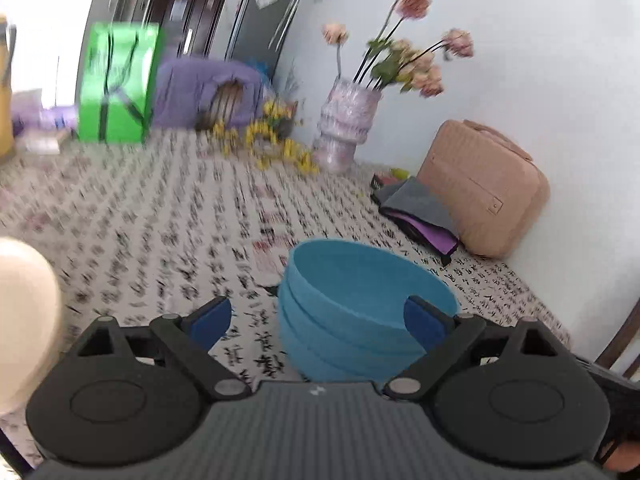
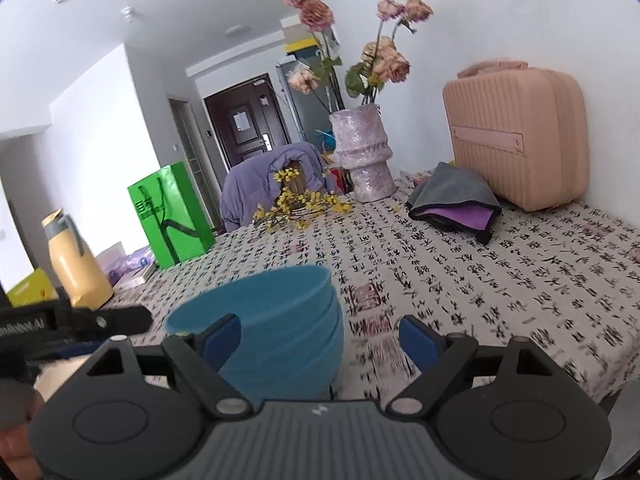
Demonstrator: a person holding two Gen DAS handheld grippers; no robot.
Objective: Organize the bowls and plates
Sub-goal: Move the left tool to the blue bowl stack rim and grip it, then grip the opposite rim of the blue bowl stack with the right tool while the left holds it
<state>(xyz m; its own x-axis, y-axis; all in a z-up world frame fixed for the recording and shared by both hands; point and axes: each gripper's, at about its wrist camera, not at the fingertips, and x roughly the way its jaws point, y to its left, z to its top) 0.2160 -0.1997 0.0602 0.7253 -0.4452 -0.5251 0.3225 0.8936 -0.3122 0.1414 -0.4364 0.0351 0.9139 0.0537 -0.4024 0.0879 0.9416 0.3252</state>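
Observation:
A stack of blue bowls (image 1: 360, 312) stands on the patterned tablecloth (image 1: 160, 216). In the left wrist view it sits just ahead of my open left gripper (image 1: 318, 318), toward its right finger, whose pad overlaps the rim. In the right wrist view the same stack (image 2: 276, 332) sits ahead of my open right gripper (image 2: 320, 336), toward its left finger. Neither gripper holds anything. A cream rounded object (image 1: 24, 320) shows at the left edge of the left wrist view. The left gripper's black body (image 2: 72, 320) shows at the left of the right wrist view.
A pink vase with flowers (image 2: 362, 156), yellow flower sprigs (image 2: 300, 200), a folded grey and purple cloth (image 2: 456, 200) and a pink case (image 2: 516, 136) stand at the back by the wall. A green bag (image 2: 172, 216) and a yellow flask (image 2: 76, 264) stand at the left.

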